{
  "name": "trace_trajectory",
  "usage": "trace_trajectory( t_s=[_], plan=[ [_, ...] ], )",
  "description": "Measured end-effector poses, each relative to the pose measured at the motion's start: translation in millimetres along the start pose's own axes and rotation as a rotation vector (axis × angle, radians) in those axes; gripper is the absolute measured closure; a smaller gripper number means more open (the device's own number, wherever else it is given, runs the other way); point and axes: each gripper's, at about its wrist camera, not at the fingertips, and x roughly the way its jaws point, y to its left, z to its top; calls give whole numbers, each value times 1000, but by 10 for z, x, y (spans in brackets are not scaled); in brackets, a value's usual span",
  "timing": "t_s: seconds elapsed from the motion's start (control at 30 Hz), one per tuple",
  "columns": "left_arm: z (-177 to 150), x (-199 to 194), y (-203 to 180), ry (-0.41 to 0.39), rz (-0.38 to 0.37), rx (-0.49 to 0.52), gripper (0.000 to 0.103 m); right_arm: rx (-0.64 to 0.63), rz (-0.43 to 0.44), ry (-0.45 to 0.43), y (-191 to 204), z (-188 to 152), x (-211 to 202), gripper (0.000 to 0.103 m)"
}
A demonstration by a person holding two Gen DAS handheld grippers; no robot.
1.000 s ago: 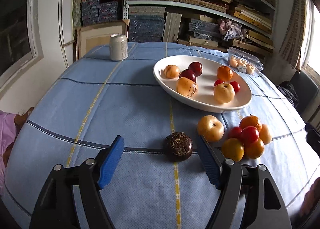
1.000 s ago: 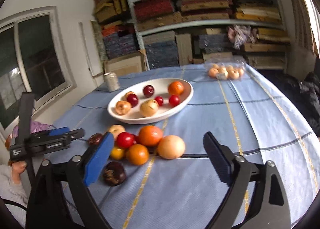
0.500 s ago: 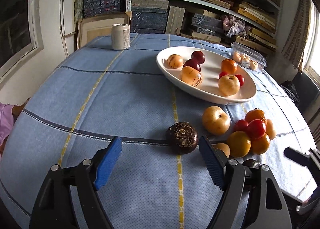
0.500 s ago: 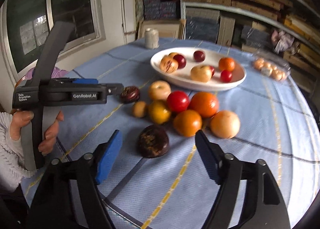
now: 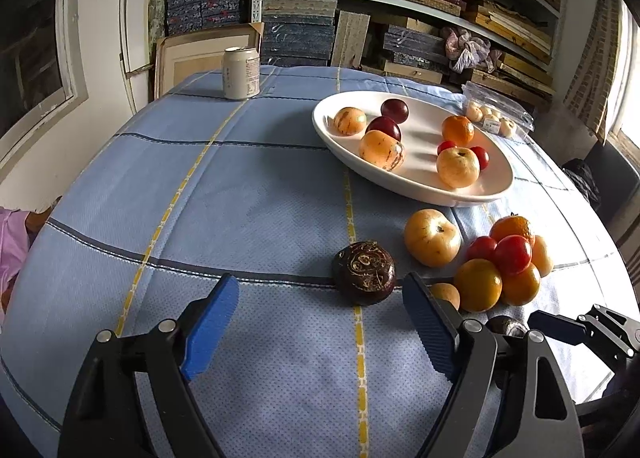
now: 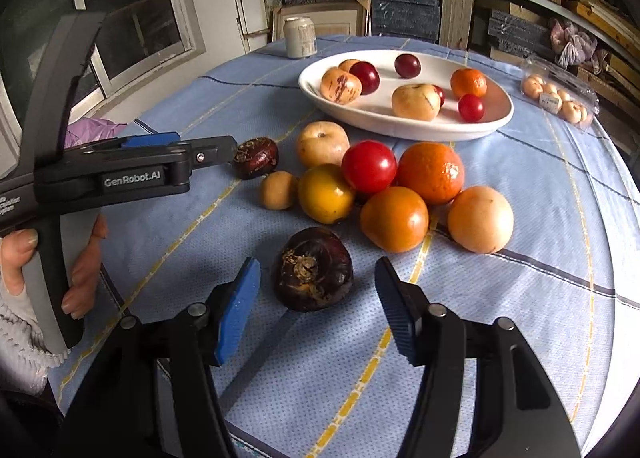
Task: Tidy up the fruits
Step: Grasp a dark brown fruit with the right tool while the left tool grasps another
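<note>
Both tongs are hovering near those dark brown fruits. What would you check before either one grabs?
1. Right tongs lined up on the near dark fruit: ok, it sits between the blue pads.
2. Right pads pressing the fruit: not ok yet; gaps show on both sides, though the jaws have just been closing.
3. Left tongs lined up on the far dark fruit: not ok, the fruit lies ahead of the tips and toward the right pad.
4. Left jaws wide enough: ok, they have just been opening.
5. Room on the white plate: ok, bare patches remain.
6. Fruit firmness: cannot tell.
</note>
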Motion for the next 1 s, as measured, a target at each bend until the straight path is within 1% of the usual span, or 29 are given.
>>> trace_trajectory(
  t_s=[0.3,0.37,0.47,0.63,0.73,0.83,0.87,0.9,0.97,1.0],
  plan=[
    [-17,33,-13,13,16,9,18,3,6,35,11,45,112,60],
    [-21,46,-26,16,19,15,18,9,7,30,-9,55,118,60],
    [-7,75,-61,19,8,28,18,46,16,-3,-95,38,31,60],
    [83,154,-152,12,-13,46,18,149,18,-44,-372,-12,-119,60],
    [102,269,-218,42,2,76,19,188,24,-50,-475,-21,-140,60],
    [78,326,-258,60,13,101,25,186,31,-49,-490,-29,-143,60],
    [77,339,-263,64,13,103,31,183,33,-50,-491,-23,-142,60],
    [86,358,-259,70,9,100,33,181,33,-52,-474,-29,-146,60],
    [93,417,-235,92,2,90,45,182,33,-54,-483,-35,-158,60],
    [93,442,-226,104,-6,85,45,183,32,-55,-478,-49,-169,60]
  ],
)
